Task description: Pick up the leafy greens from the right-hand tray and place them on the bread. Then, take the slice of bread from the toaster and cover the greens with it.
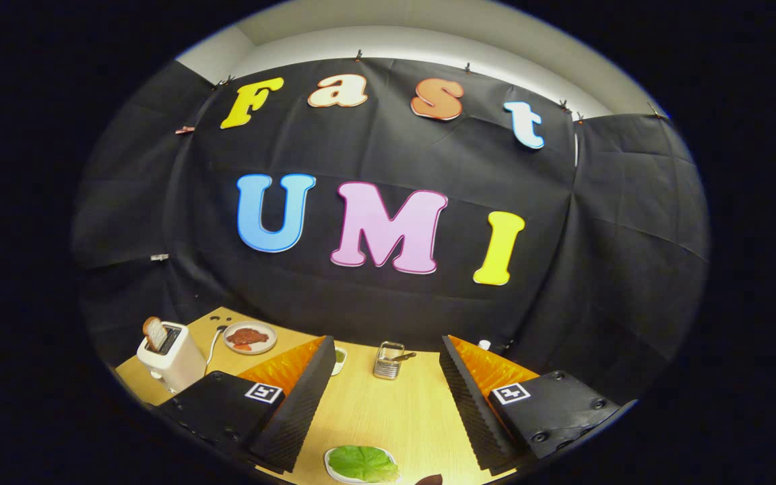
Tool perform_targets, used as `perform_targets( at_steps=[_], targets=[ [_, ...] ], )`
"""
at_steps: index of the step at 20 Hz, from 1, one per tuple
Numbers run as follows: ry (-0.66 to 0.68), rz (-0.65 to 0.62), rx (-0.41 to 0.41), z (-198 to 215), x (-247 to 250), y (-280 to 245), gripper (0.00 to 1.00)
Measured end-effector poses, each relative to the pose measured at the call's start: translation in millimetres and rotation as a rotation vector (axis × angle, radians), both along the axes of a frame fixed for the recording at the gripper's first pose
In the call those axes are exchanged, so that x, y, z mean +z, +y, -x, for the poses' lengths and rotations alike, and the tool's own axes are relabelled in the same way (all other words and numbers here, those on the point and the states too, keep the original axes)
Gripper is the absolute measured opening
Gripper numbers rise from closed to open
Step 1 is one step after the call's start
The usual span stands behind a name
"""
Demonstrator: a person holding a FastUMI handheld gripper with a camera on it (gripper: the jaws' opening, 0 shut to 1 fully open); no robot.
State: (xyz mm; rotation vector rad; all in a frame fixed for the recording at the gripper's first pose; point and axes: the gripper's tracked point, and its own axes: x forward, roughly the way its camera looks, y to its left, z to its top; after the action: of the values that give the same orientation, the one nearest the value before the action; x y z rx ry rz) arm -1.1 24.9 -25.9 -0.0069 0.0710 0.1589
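Hovering with jaws wide and empty, the gripper (384,391) is starting out: leafy greens (363,463) untouched, bread (155,333) standing in the toaster (171,360).

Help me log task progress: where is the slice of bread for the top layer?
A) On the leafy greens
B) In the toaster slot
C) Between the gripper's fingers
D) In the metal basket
B: the bread slice stands in the white toaster; the gripper is open, holding nothing.

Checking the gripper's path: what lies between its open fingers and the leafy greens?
Only bare table. In the gripper view, the gripper is open, leafy greens below between its fingers.
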Motion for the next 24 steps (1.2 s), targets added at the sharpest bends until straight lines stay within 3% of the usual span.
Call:
perform_targets(
  at_steps=[3,7,14,19,24],
  targets=[
    [0.134,0.011,0.124,4.4,-51.3,13.5,0.97],
    [0.293,0.000,0.177,9.0,-127.7,14.0,0.97],
    [0.555,0.193,0.311,25.6,-259.7,26.5,0.97],
    [0.688,0.236,0.377,25.6,-332.2,35.5,0.89],
    [0.795,0.263,0.428,16.8,-369.9,41.4,0.79]
  ],
)
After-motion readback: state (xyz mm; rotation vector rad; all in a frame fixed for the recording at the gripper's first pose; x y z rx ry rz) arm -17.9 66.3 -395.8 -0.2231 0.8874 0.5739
